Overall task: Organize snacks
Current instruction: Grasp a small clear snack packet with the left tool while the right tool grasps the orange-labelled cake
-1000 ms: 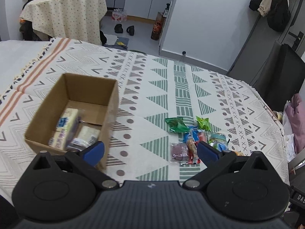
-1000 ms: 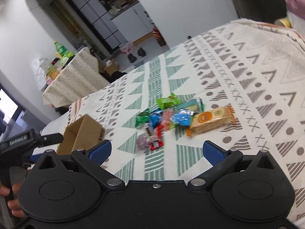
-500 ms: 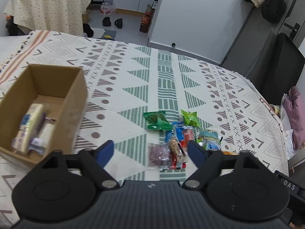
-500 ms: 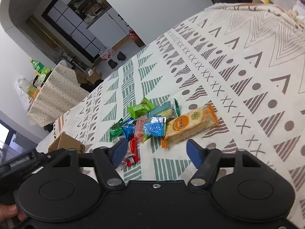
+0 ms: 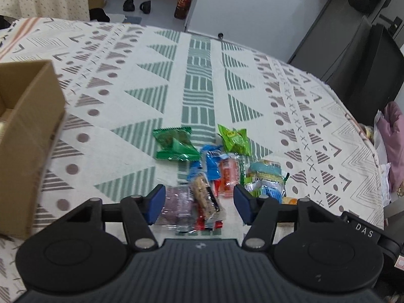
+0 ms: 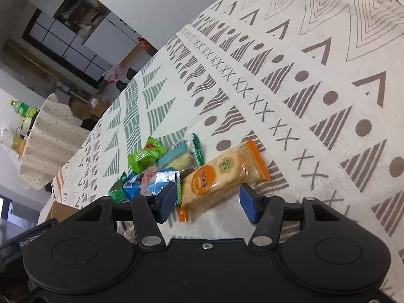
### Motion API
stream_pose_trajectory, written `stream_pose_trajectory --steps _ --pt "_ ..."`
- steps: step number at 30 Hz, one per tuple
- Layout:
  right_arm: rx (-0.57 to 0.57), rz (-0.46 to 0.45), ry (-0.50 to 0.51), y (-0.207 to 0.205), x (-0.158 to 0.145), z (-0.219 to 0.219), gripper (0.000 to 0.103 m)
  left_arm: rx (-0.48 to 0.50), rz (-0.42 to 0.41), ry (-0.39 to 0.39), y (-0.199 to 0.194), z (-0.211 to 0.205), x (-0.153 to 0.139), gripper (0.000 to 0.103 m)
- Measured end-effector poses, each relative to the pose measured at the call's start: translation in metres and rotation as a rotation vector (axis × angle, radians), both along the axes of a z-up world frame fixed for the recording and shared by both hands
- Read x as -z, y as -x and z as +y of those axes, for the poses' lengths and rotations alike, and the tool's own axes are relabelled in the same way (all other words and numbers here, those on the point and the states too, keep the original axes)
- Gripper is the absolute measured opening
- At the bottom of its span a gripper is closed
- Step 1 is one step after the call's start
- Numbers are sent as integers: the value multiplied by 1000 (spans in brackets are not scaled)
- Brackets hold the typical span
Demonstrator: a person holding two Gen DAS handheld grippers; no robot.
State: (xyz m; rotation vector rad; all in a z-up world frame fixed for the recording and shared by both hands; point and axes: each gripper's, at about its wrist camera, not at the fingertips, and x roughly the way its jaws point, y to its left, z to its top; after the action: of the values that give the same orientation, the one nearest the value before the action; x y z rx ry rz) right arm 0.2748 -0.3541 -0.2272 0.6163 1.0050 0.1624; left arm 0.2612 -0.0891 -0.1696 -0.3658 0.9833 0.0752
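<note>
Orange cracker pack slantwise between parted right claw pads.

Cream cloth, bright wrappers

The tabletop cloth shows green striped triangles with grey-brown dots and crosses on cream; two green packets, a blue one, an orange-and-cream cracker pack, a plain brown cardboard box, black grippers with blue pads.

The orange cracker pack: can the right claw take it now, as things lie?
Probably yes. The right claw is open, and the orange cracker pack lies flat on the cloth between its fingers; nothing covers it, though other snacks crowd its left end.
</note>
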Motion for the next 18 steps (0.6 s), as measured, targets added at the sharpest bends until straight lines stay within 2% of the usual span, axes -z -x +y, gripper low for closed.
stream_pose_trajectory --steps 6,12,15,16,18 --pt "-4 14 19 -12 10 3 56 19 32 -11 -16 -14 16 58" --pt "-9 -4 48 -20 13 8 57 -7 69 -57 -25 -19 29 58" --pt "-27 -14 93 -30 12 18 64 -11 71 -81 -27 -21 31 58" --pt "-35 -20 114 -33 11 23 65 -14 73 -87 -27 -22 31 58" --pt "-49 -24 156 -34 11 29 65 -23 77 -100 -28 -22 31 49"
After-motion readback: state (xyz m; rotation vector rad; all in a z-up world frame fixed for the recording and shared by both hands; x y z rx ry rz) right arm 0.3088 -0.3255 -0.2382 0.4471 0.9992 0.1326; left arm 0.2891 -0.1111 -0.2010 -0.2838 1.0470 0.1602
